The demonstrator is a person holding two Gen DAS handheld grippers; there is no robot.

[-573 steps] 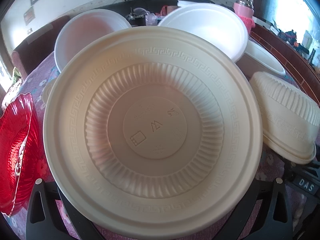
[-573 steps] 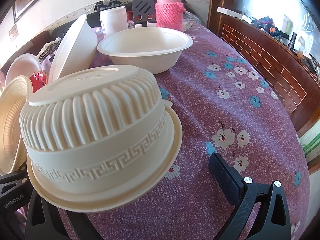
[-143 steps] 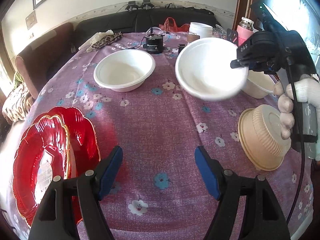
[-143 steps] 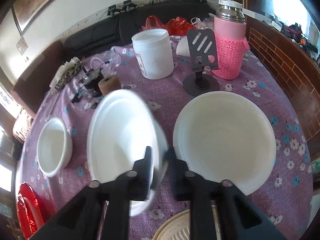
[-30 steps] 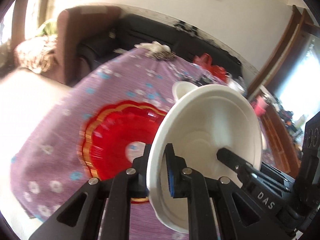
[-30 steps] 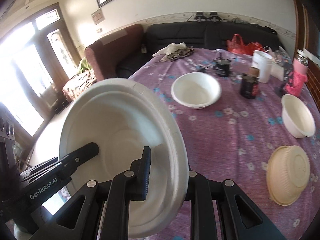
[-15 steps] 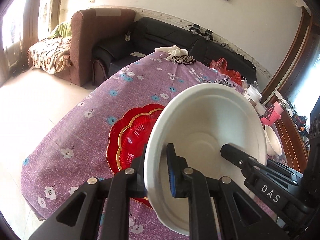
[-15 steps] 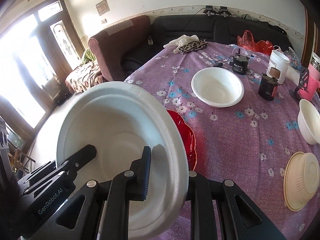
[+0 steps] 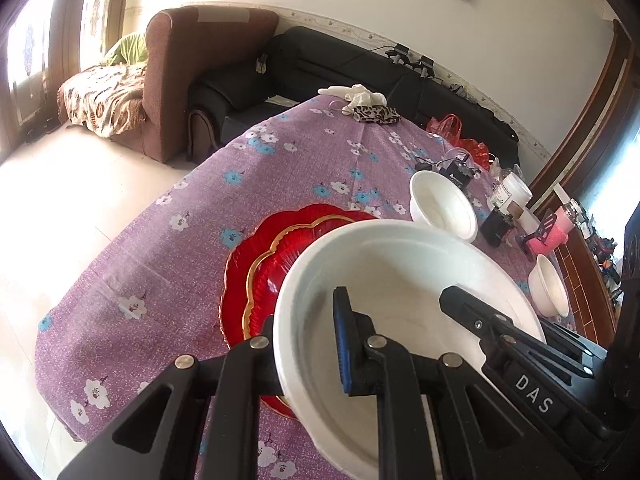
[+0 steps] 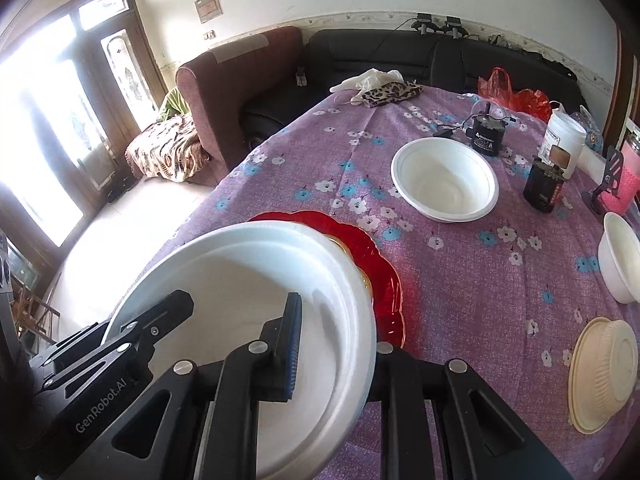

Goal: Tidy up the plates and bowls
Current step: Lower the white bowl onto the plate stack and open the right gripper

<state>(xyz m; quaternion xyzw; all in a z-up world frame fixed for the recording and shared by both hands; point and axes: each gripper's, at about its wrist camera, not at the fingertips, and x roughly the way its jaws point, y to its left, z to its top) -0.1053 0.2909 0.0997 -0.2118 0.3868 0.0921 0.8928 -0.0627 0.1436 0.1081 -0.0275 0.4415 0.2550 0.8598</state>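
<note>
Left wrist view: left gripper clamped narrow on near rim of white plate, rim between the jaws; plate above red plates.

Right wrist view: right gripper likewise pinching the plate's opposite rim, over the purple tablecloth.

Purple floral tablecloth; brown fabric armchair, black leather sofa behind; white lidded plastic jar.
</note>
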